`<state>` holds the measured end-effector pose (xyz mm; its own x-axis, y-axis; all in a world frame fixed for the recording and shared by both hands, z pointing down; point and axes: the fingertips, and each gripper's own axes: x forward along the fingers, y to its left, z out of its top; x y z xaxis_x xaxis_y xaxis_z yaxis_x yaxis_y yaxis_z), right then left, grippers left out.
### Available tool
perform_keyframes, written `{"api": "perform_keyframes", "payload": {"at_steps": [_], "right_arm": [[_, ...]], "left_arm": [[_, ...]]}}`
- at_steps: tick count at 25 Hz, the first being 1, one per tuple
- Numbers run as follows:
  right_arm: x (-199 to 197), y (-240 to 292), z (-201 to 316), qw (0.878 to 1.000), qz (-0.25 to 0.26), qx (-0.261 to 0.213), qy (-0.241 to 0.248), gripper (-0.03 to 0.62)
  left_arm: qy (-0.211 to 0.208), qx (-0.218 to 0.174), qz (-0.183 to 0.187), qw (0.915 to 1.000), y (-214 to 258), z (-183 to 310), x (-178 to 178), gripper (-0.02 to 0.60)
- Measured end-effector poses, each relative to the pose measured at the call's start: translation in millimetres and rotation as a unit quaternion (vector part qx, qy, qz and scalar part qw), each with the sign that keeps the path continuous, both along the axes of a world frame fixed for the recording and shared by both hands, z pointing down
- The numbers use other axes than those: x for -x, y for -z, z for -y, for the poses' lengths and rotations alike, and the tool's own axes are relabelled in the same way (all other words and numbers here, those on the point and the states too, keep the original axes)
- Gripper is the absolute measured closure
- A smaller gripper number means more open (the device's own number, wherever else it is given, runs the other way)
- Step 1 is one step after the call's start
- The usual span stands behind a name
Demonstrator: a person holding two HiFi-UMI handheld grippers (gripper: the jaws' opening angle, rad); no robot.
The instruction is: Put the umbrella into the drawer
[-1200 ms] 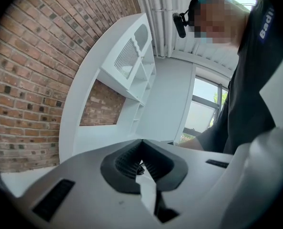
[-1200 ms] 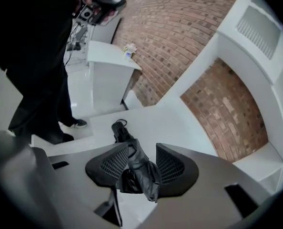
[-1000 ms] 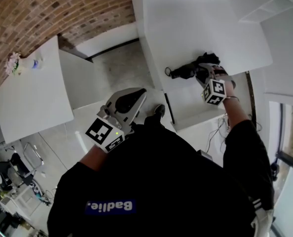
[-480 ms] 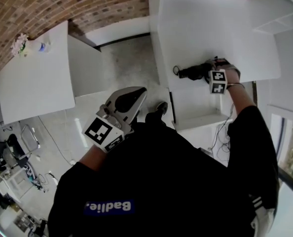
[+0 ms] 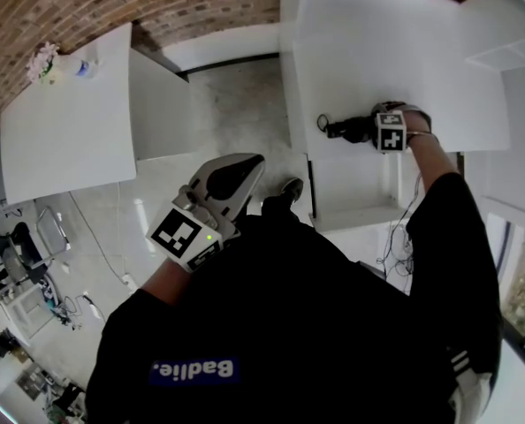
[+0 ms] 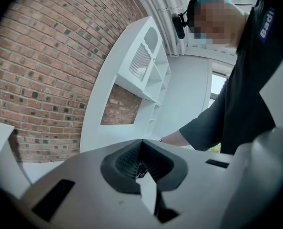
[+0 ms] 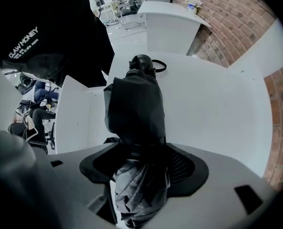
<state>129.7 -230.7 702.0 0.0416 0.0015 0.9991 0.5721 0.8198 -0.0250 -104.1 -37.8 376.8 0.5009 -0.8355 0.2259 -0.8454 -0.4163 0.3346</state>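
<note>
The pickup is getting under way. At upper right, the right gripper [image 5: 382, 126] is hanging over the umbrella [image 5: 349, 129] lying on the desk [image 5: 369, 51]. Its jaws have just been opening and are standing wide around the umbrella without clamping it. The next move looks like closing, lifting and lowering it into the drawer [image 5: 360, 215]. The left gripper [image 5: 245, 168] is idling with its jaws together.

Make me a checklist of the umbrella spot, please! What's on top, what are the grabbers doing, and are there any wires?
Surface: white cabinet top, flat and smooth.
Job's things: black folded umbrella lies on the top; drawer stands pulled open below it.
Clutter: nothing seen on the top.
Grippers: right gripper points down over the umbrella, jaws just opened wide, umbrella between them but not squeezed; left gripper has its jaws together, holding nothing.
Cables: thin wires hang beside the drawer.
Surroundings: brick wall; white table with flowers and a bottle.
</note>
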Motion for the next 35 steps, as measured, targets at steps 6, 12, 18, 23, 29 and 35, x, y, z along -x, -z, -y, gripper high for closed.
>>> {"api": "perform_keyframes", "payload": {"at_steps": [6, 12, 18, 23, 29, 35], "right_arm": [[2, 4, -3, 0.999, 0.022, -0.027, -0.008, 0.299], [-5, 7, -9, 0.997, 0.049, -0.046, -0.047, 0.306], [-21, 22, -26, 0.994, 0.066, -0.057, -0.071, 0.307], [-40, 39, -50, 0.991, 0.07, -0.069, -0.089, 0.309], [-66, 53, -86, 0.987, 0.075, -0.078, -0.122, 0.309], [-89, 51, -125, 0.983, 0.079, -0.066, -0.153, 0.309]], "left_arm": [[-0.015, -0.008, 0.001, 0.9999, 3, 0, -7, 0.579], [-0.04, -0.014, 0.005, 0.9991, 6, 2, -21, 0.58], [-0.068, -0.026, -0.001, 0.9973, 14, 7, -30, 0.578], [-0.114, -0.033, -0.013, 0.9928, 18, 10, -51, 0.578], [-0.172, -0.04, -0.027, 0.9839, 20, 10, -79, 0.578], [-0.213, -0.039, -0.032, 0.9757, 20, 11, -100, 0.578]]}}
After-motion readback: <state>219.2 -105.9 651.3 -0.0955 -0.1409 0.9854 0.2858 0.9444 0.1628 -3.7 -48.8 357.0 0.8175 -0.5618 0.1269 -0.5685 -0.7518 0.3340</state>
